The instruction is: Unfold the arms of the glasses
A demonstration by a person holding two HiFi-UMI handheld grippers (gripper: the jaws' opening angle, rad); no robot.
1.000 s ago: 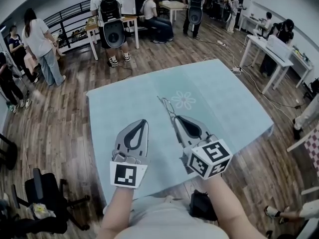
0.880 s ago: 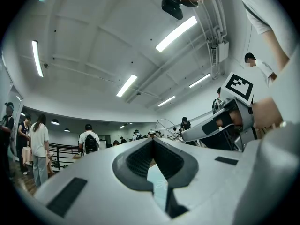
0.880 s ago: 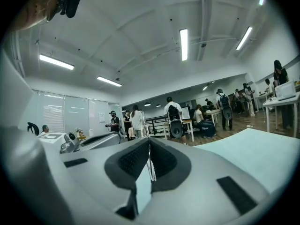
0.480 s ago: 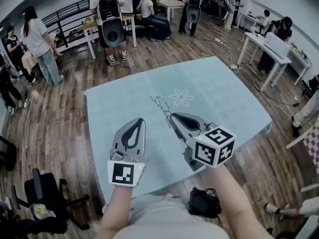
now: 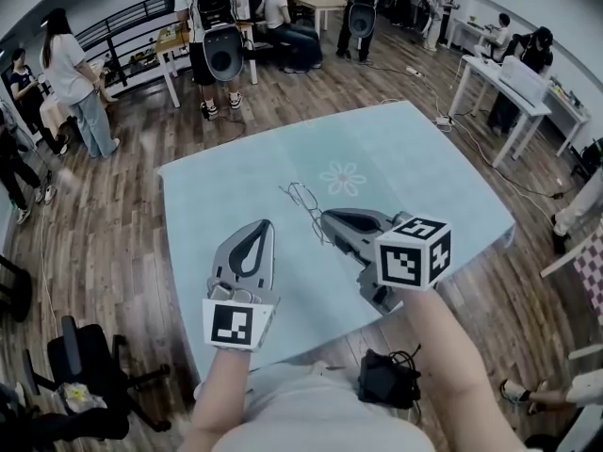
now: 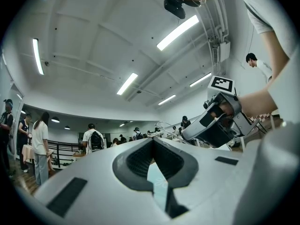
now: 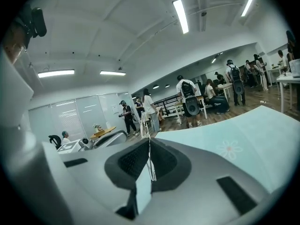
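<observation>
The table [image 5: 424, 186], covered with a pale blue cloth, spread out beneath and ahead of both pairs of fingers. Round it lay a wooden floor [image 5: 113, 215], where several people [image 5: 215, 26] stood or sat well beyond the fingertips.

The left gripper [image 5: 267, 224] hung over the near part of the table and pointed away from the person. Its fingers were pressed together with nothing between them. The right gripper [image 5: 325, 219] was just beside it, its tips turned inward toward the left fingertips but apart from them. Its fingers were clamped on a thin wire part of the glasses [image 5: 303, 202].

The glasses stuck out past the right fingertips, ahead and to the left, in front of the left fingers. The frame was too thin to tell whether its arms were folded, or whether it touched the cloth.

A white flower print [image 5: 343, 178] lay on the cloth just beyond the right fingertips, on the far side of the glasses.
</observation>
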